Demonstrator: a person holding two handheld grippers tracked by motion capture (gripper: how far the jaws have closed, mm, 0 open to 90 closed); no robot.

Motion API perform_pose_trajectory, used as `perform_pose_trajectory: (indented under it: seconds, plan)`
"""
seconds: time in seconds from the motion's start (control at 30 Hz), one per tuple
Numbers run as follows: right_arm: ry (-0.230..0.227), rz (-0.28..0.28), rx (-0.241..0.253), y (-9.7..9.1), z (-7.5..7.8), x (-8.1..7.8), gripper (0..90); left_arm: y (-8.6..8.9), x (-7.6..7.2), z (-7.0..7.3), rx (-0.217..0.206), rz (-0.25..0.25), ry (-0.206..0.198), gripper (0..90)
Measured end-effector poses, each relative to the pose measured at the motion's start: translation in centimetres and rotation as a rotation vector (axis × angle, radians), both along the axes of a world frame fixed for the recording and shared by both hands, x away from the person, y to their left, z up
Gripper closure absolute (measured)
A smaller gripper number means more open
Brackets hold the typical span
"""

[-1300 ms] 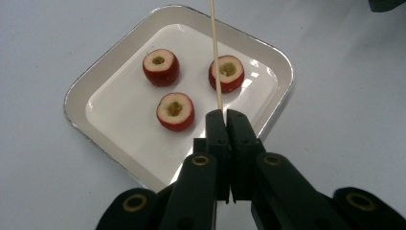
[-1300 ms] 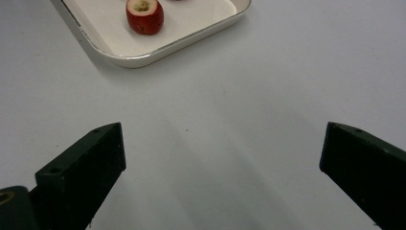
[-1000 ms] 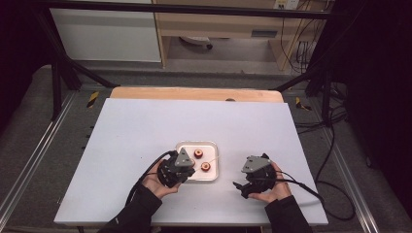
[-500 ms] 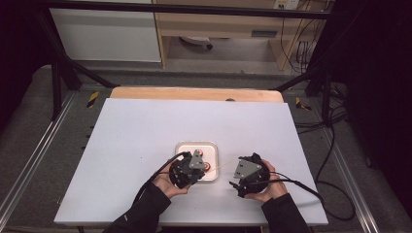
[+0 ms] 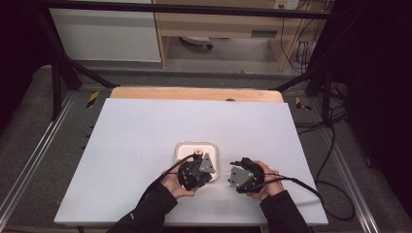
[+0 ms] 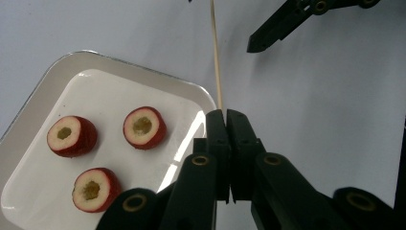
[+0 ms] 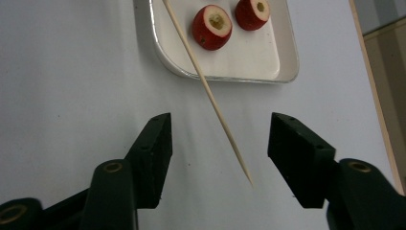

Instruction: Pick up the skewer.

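Wooden skewer (image 6: 216, 57), clamped in our shut left gripper (image 6: 226, 125) beside the tray's (image 6: 158, 79) corner, lies between the half-closing, still untouching right gripper (image 7: 219, 139) jaws; we risk it pivoting.

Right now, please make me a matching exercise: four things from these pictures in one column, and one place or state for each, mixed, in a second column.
1. left gripper
2. right gripper
3. wooden skewer
4. fruit pieces

a. lying on the white tray
b. jaws apart, pads touching nothing
c. shut on one end of the stick
d. thin, slanting past the tray's rim

Pairs: 1-c, 2-b, 3-d, 4-a
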State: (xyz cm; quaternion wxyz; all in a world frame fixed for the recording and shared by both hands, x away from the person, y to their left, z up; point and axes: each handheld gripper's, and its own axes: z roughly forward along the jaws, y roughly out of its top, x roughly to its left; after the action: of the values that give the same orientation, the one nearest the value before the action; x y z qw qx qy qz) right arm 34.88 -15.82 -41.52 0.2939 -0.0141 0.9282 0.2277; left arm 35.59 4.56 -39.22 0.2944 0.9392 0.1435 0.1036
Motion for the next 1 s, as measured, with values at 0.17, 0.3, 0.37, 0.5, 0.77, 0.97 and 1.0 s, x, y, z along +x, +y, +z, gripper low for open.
perform_pose_trajectory:
  seconds: [0.17,0.3,0.37,0.5,0.77,0.97,1.0]
  plan:
    - [-0.012,0.064,-0.056,0.3,-0.2,0.0,57.0,-0.9,-0.1,0.0,0.019,-0.031,-0.001,88.7]
    - [-0.027,0.104,-0.100,0.3,-0.4,-0.1,63.8,-1.3,-0.2,0.0,0.025,-0.052,-0.001,88.7]
    - [-0.037,0.128,-0.117,0.3,-0.5,-0.1,67.7,-1.4,-0.3,-0.1,0.023,-0.054,0.001,88.7]
    - [-0.056,0.169,-0.145,0.2,-0.6,-0.1,74.6,-1.4,-0.3,-0.2,0.025,-0.061,0.003,88.7]
    - [-0.069,0.216,-0.185,0.2,-0.8,-0.2,82.3,-1.3,-0.4,-0.2,0.026,-0.068,0.002,88.8]
    - [-0.085,0.236,-0.197,0.1,-0.7,-0.2,88.1,-1.0,-0.4,-0.4,0.020,-0.062,0.009,88.7]
    - [-0.088,0.239,-0.200,0.1,-0.6,-0.3,88.4,-1.0,-0.4,-0.4,0.020,-0.062,0.009,88.7]
